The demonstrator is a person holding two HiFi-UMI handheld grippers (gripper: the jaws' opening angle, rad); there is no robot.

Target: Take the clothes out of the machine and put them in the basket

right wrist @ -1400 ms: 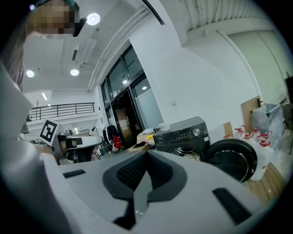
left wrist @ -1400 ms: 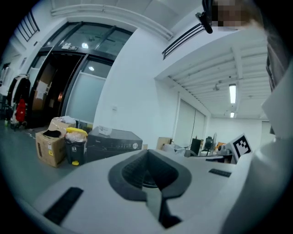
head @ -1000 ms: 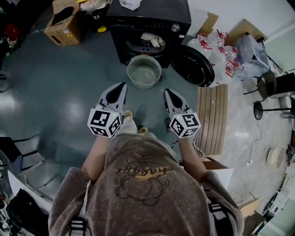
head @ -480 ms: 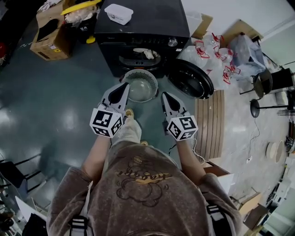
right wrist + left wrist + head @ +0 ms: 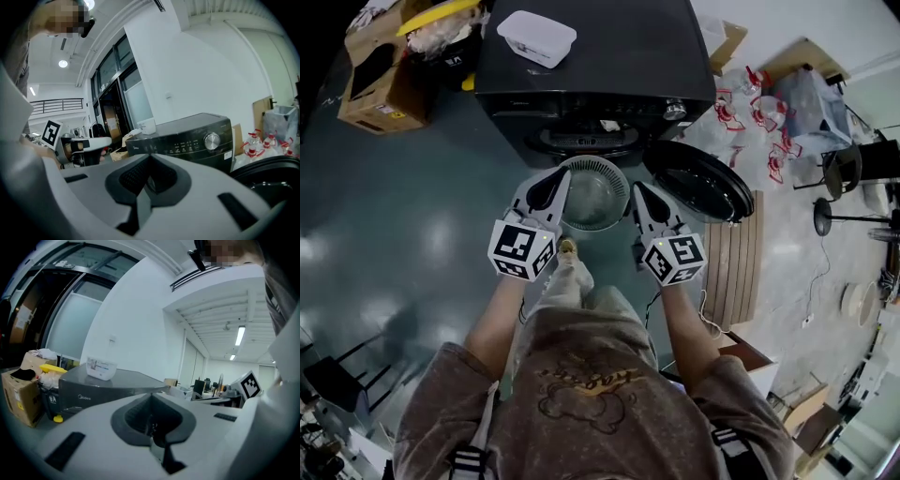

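Observation:
The black washing machine [image 5: 591,75] stands at the top of the head view, its round door [image 5: 698,178] swung open to the right. A scrap of pale clothing [image 5: 609,125] shows in the drum mouth. The round pale basket [image 5: 593,192] sits on the floor right in front of the drum. My left gripper [image 5: 561,175] hangs over the basket's left rim, shut and empty. At the basket's right rim my right gripper [image 5: 637,187] is also shut and empty. The left gripper view looks past the left gripper [image 5: 151,397] at the machine [image 5: 98,385]. The right gripper [image 5: 150,158] faces the control panel [image 5: 187,136].
A white plastic box [image 5: 537,37] lies on the machine's top. Cardboard boxes [image 5: 375,70] stand at the upper left. Wooden slats [image 5: 731,272] lie on the floor at the right, with bagged bottles [image 5: 750,112] and a stool [image 5: 853,187] beyond. My foot [image 5: 567,248] is just behind the basket.
Both grippers have moved forward toward the machine with the person's step. The basket, once well ahead of them, now lies between their tips. Both stayed shut.

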